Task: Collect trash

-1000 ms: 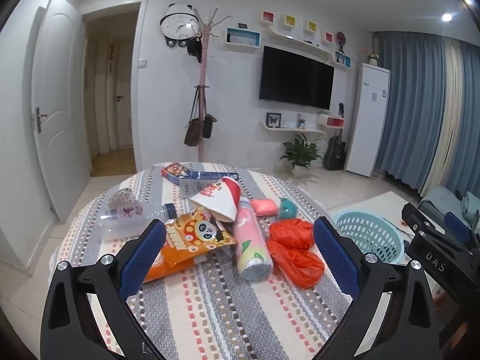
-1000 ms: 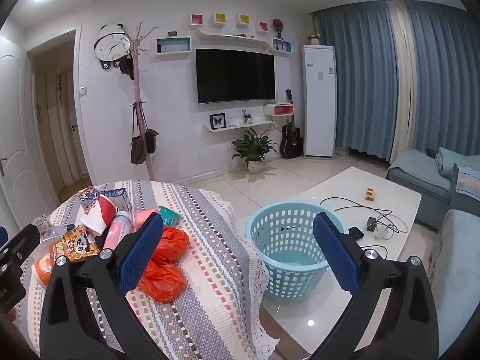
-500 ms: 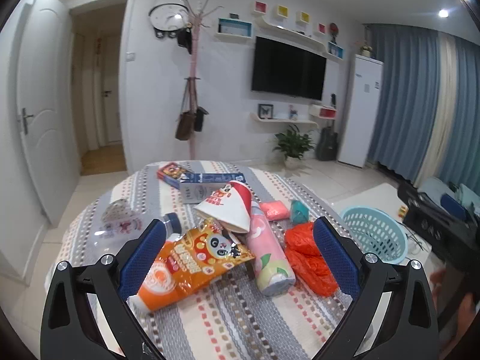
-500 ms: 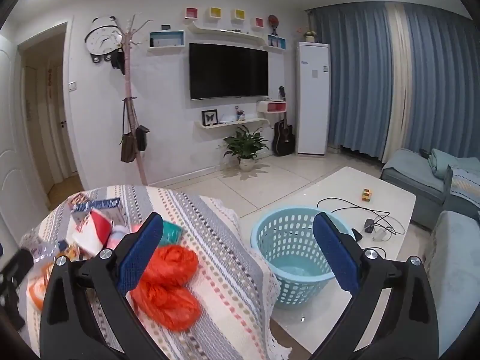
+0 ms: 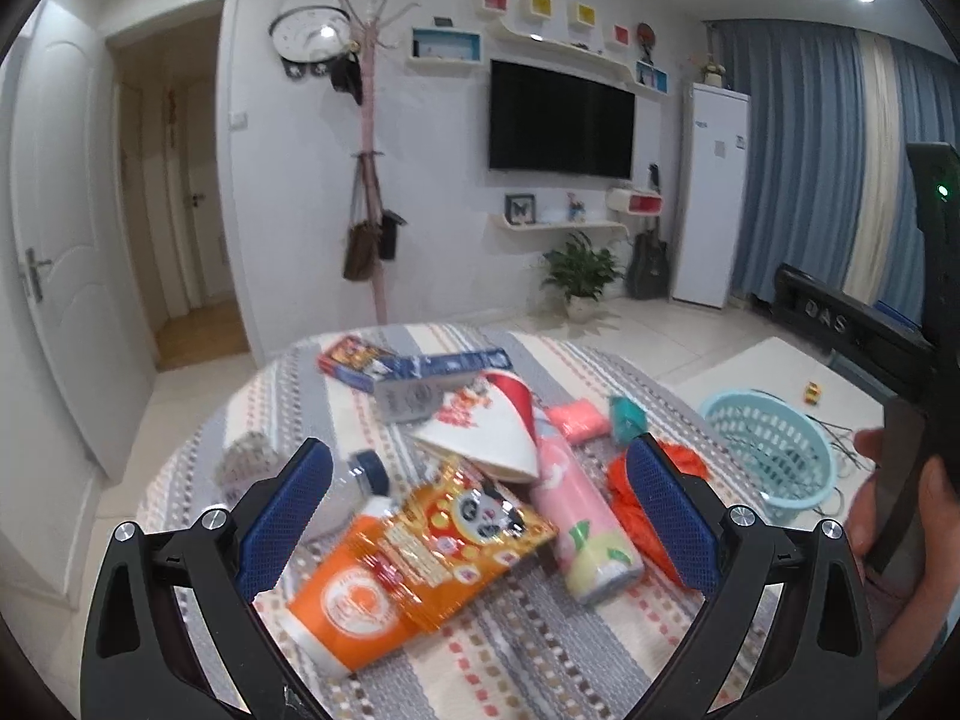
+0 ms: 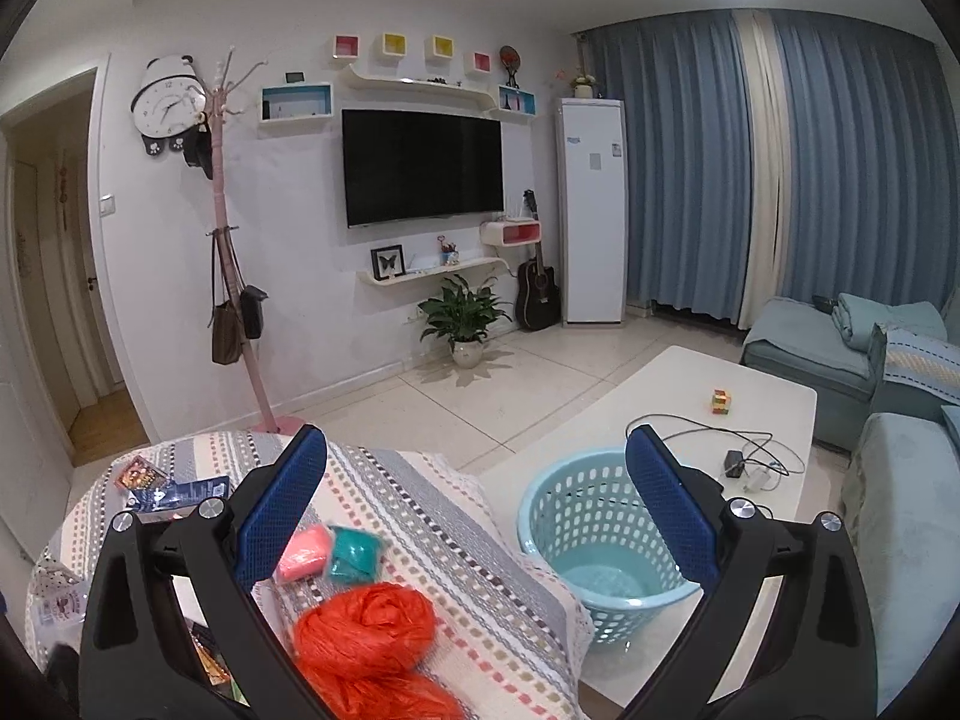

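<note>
Living room, round table w/ striped cloth (image 5: 540, 648) covered in trash. Left gripper (image 5: 477, 516) spread wide, empty, above orange snack bag (image 5: 444, 546); right gripper (image 6: 474, 516) likewise spread, empty, over orange plastic bag (image 6: 366, 630). Step looks like approach, nothing grasped yet. Next prob.: lower, pinch, carry to blue basket (image 6: 576, 516) beside table.
</note>
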